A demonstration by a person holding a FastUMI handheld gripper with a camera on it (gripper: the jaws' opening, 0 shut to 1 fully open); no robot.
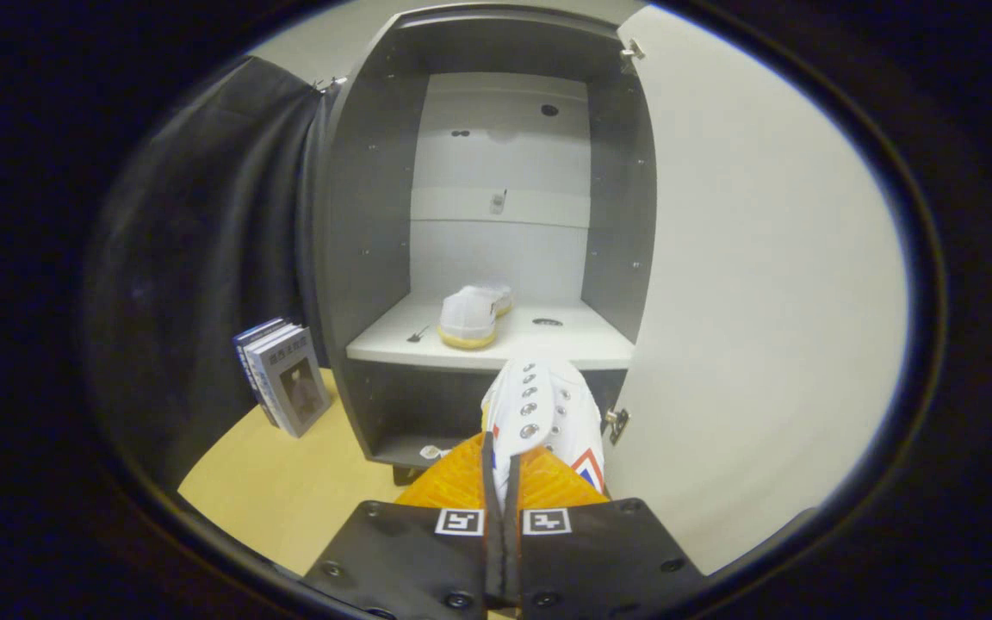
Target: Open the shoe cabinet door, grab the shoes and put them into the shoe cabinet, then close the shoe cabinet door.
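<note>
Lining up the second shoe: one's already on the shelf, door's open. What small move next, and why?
Probably ease forward and slightly up: the gripper is shut on the held shoe, which hangs below the shelf edge, right of the stored shoe.

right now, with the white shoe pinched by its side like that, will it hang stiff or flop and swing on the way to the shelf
The white shoe looks like canvas, pinched by a thin edge in the gripper, so the upper will likely flex. Its sole probably keeps the length fairly stiff. It hangs ahead of the fingers, so it may pivot; it seems light, like its mate on the shelf.
</note>
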